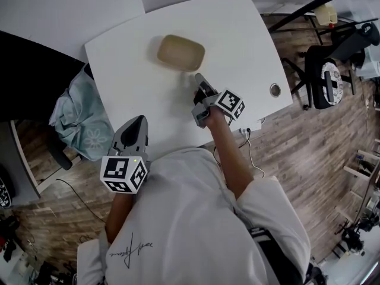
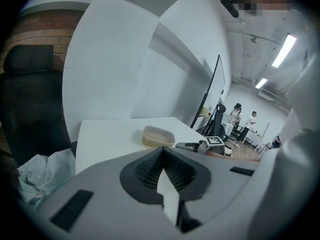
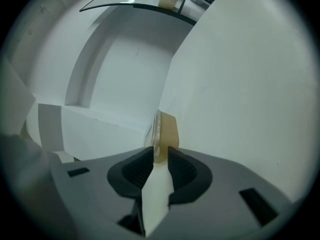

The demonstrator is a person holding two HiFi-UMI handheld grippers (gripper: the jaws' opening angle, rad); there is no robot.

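Container [image 1: 180,52], tan, shallow, oblong with rounded corners; one item, on the white bench [image 1: 130,58] toward its far side.

Position: directly ahead of my right tool [image 1: 199,79], near end at the tips. In the right gripper view the container [image 3: 166,134] fills the gap just past the right tool [image 3: 160,151], whose jaws stand slightly apart. I cannot tell whether they touch it.

Orientation: flat on its base, long axis across the bench, its right end nearer the right tool.

Left tool [image 1: 135,123]: jaws together, nothing between them, over the bench's near edge, well apart from the container [image 2: 158,136].

Markings: I read none on the container. Each tool's cube carries square black-and-white markers. Script on the person's shirt is too small to read.

Beside the bench, left of the left tool: pale teal cloth [image 1: 83,120].
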